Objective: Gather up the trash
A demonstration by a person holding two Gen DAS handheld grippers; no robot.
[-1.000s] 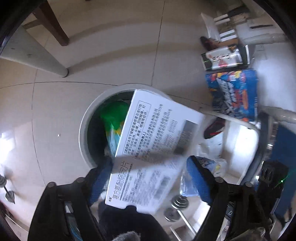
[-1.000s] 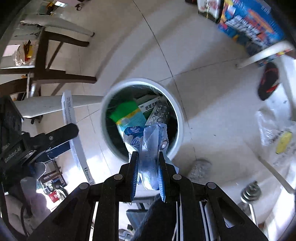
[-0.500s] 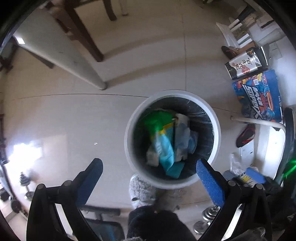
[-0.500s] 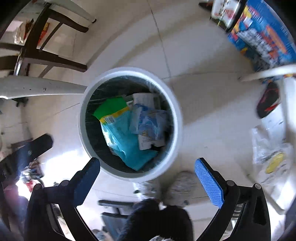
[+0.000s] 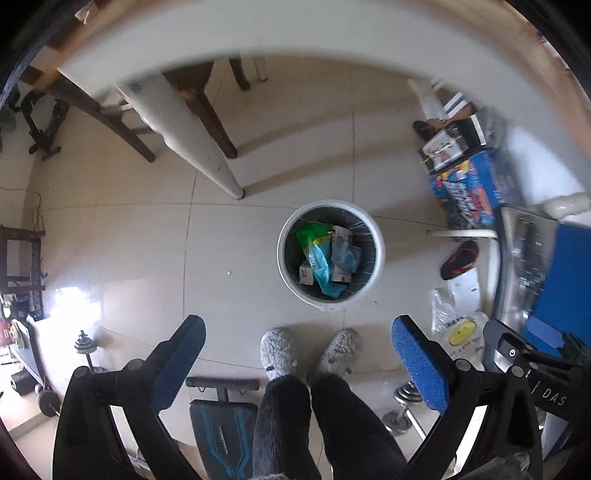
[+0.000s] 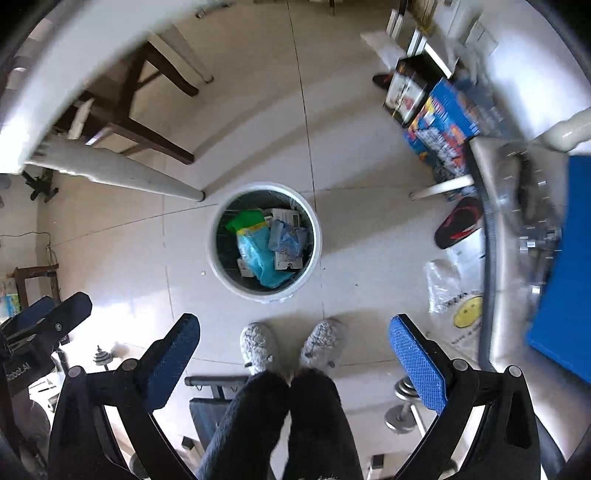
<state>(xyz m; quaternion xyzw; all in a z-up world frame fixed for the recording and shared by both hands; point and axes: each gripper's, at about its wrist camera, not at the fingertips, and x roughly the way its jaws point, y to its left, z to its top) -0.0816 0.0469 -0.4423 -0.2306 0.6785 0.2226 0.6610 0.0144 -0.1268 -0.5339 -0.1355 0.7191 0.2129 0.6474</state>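
My left gripper (image 5: 297, 350) and right gripper (image 6: 293, 349) gape empty; white bin (image 5: 291, 280) at 12 o'clock; risk: clipping table edge (image 5: 221, 33) overhead.

Both wrist cameras looked straight down from high above the floor (image 5: 129, 229). Each view was far from the white trash bin (image 5: 331, 209) (image 6: 264, 186). Both shared the bin, the person's grey slippers (image 5: 279, 352) (image 6: 258, 345) and the blue box (image 5: 469, 184) (image 6: 443, 122).

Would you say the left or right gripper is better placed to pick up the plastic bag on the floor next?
Right, probably: both grippers are open and empty, but the plastic bag lies on the right gripper's side.
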